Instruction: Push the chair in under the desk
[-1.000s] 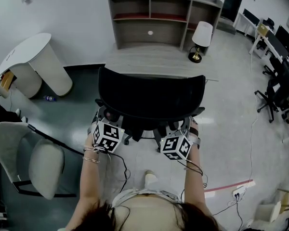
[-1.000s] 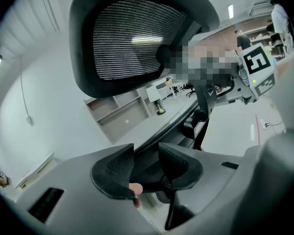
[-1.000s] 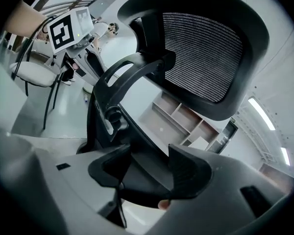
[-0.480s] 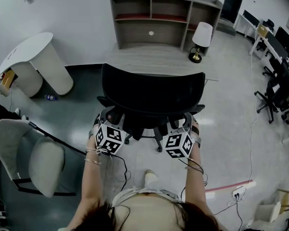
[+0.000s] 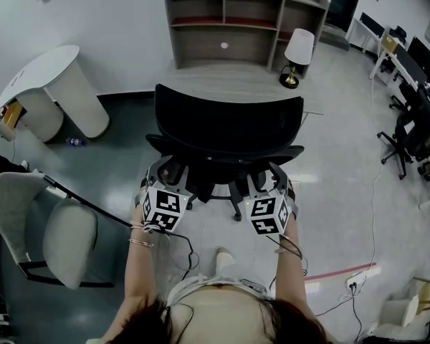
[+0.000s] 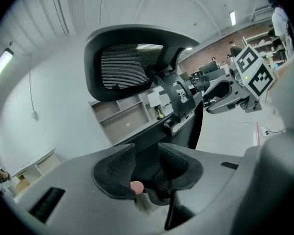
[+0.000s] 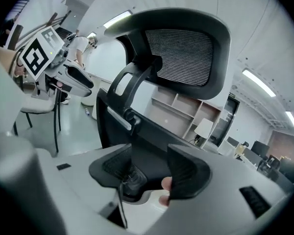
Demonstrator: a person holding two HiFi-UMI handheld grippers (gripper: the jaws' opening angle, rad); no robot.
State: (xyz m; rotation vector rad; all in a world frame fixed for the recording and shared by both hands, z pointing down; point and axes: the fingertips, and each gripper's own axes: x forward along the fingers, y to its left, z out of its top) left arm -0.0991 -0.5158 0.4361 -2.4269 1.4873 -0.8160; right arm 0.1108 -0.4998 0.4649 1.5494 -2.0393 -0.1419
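Observation:
The black mesh-backed office chair (image 5: 228, 129) stands in front of the grey desk (image 5: 233, 83) with its shelf unit, its backrest top reaching over the desk's front edge in the head view. My left gripper (image 5: 168, 183) and right gripper (image 5: 266, 185) are at the chair's lower back, one on each side. In the left gripper view the left gripper (image 6: 147, 156) has its jaws close together with a dark part of the chair (image 6: 137, 67) filling the gap. The right gripper (image 7: 151, 159) holds the chair's frame (image 7: 181, 53) the same way. The chair's seat and base are mostly hidden.
A white lamp (image 5: 298, 54) stands on the desk's right end. A white rounded table (image 5: 54, 84) and a pale chair (image 5: 51, 236) are at the left. Black office chairs (image 5: 414, 136) stand at the right. Cables (image 5: 344, 292) lie on the floor behind.
The chair has rolled forward toward the desk, its backrest now over the desk's front edge. Both grippers have moved forward with it.

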